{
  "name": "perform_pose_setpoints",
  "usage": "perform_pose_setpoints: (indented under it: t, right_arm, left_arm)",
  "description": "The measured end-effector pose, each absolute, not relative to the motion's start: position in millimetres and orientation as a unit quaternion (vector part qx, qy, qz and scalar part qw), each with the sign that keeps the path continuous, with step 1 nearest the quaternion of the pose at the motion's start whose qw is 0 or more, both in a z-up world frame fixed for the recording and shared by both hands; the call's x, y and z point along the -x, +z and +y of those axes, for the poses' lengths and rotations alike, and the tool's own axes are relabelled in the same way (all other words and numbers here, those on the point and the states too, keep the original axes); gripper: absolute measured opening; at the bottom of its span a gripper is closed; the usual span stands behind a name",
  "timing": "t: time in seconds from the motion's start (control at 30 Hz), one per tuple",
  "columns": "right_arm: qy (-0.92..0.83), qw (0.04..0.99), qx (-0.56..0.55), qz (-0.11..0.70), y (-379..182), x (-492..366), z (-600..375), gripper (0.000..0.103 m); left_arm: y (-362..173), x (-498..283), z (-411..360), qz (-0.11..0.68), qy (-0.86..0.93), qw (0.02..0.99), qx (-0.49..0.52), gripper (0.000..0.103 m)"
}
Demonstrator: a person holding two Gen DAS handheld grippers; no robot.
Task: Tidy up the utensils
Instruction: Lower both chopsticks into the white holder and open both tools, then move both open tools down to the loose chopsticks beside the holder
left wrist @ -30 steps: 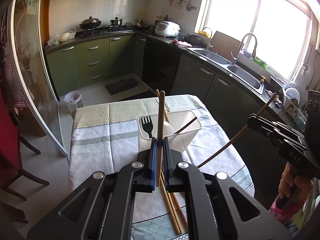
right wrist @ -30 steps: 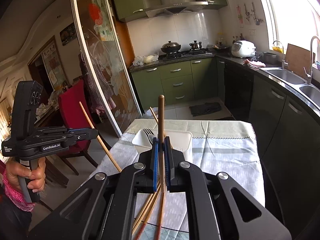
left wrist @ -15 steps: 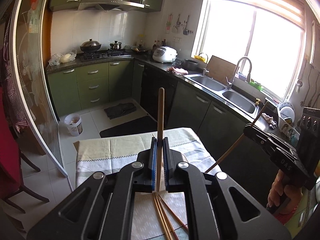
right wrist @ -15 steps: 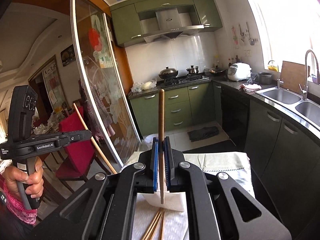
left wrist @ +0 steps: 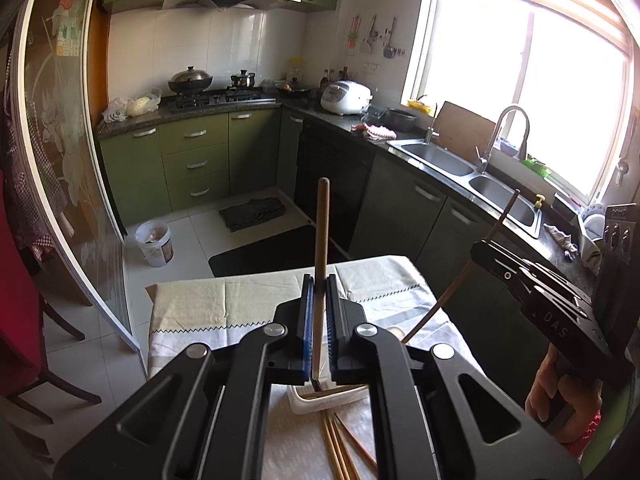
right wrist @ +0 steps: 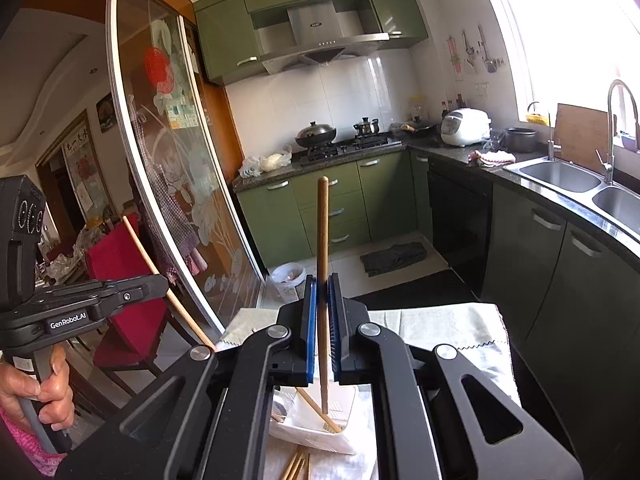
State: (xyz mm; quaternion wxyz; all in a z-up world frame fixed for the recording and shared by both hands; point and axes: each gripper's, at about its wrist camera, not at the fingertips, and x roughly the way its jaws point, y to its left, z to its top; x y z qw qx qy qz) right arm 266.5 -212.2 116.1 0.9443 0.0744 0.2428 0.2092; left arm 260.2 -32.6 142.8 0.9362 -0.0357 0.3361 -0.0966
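Note:
My left gripper (left wrist: 319, 286) is shut on a wooden chopstick (left wrist: 322, 220) that stands upright between its blue pads. Below its fingers a corner of the white utensil container (left wrist: 320, 402) shows, with loose chopsticks (left wrist: 340, 450) on the tablecloth in front of it. My right gripper (right wrist: 322, 294) is likewise shut on an upright chopstick (right wrist: 322, 232), whose lower end hangs over the container (right wrist: 320, 432), which holds a few chopsticks. Each gripper appears in the other's view, the right gripper (left wrist: 478, 248) and the left gripper (right wrist: 162, 282), both with a slanted chopstick.
The table (left wrist: 224, 300) has a pale cloth and ends just ahead. Green kitchen cabinets (left wrist: 192, 160), a sink (left wrist: 448, 160) and a counter run along the far and right sides. A glass sliding door (right wrist: 172, 184) and a red chair (right wrist: 120, 280) stand at the left.
Both grippers have risen and moved forward with their chopsticks. The white container has gone from ahead of the fingers to beneath them, and more of the kitchen shows.

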Motion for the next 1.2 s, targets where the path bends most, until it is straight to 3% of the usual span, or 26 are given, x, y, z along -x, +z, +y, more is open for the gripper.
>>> perform_pose_setpoints:
  t: [0.33, 0.4, 0.5, 0.67, 0.73, 0.8, 0.87, 1.0, 1.2]
  right_arm:
    - [0.208, 0.919, -0.046, 0.331, 37.2, -297.5, -184.8, 0.007]
    - [0.211, 0.915, -0.041, 0.341, 28.9, -298.2, -181.2, 0.008]
    - [0.213, 0.915, -0.041, 0.339, 28.0, -293.4, -179.4, 0.009]
    - [0.225, 0.924, -0.056, 0.305, 49.2, -263.4, -193.9, 0.018]
    - [0.231, 0.926, -0.06, 0.291, 58.9, -246.2, -204.2, 0.018]
    - [0.237, 0.928, -0.068, 0.281, 62.0, -226.1, -217.3, 0.019]
    - [0.236, 0.929, -0.07, 0.278, 56.9, -205.3, -230.8, 0.027]
    - [0.229, 0.922, -0.076, 0.303, 26.1, -172.2, -251.0, 0.028]
    - [0.222, 0.9, -0.104, 0.361, -31.0, -146.6, -273.9, 0.028]
  left_arm:
    - [73.7, -279.4, -38.1, 0.424, -0.1, 0.899, 0.044, 0.007]
    - [71.6, -280.2, -37.2, 0.427, -0.101, 0.897, 0.047, 0.012]
    - [77.9, -275.8, -36.1, 0.42, -0.099, 0.901, 0.046, 0.027]
    - [94.1, -255.2, -31.9, 0.404, -0.103, 0.908, 0.047, 0.045]
    - [94.3, -242.0, -31.8, 0.404, -0.103, 0.908, 0.046, 0.047]
    - [84.7, -229.0, -31.8, 0.418, -0.108, 0.901, 0.042, 0.047]
    - [65.4, -217.4, -32.1, 0.442, -0.11, 0.89, 0.039, 0.047]
    - [5.8, -206.5, -39.8, 0.51, -0.11, 0.853, 0.031, 0.047]
    - [-78.4, -213.7, -56.4, 0.597, -0.111, 0.794, 0.036, 0.031]
